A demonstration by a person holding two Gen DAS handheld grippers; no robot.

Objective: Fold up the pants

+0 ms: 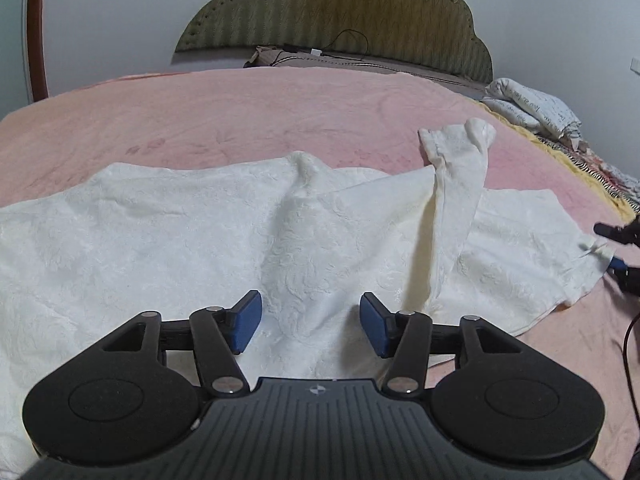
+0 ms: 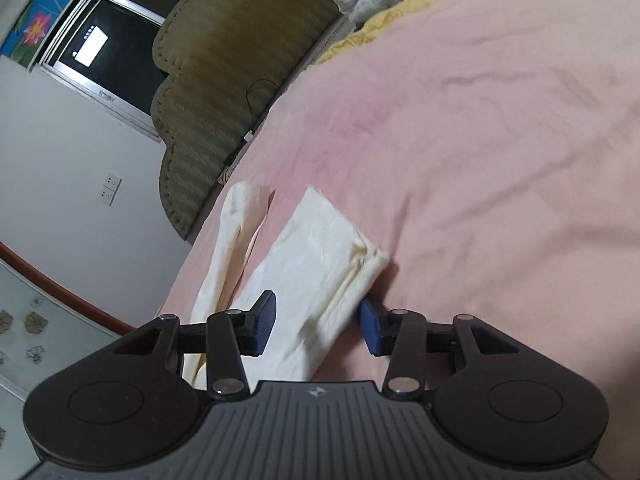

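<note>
Both grippers are hanging over the bed (image 1: 240, 112), jaws parted and gripping nothing. White pants (image 1: 160, 232) are lying spread across the pink cover, long axis running left to right in the left wrist view. One leg (image 1: 456, 184) is folded back, pointing up toward the headboard (image 1: 332, 20). Left gripper (image 1: 310, 326) is hovering just above the middle of the cloth, blue pads clear of it. Right gripper (image 2: 318, 326) is sitting at the far right leg end (image 2: 344, 256), cloth lying loose between its half-open jaws, so it is probably nearer for lifting that end across.
</note>
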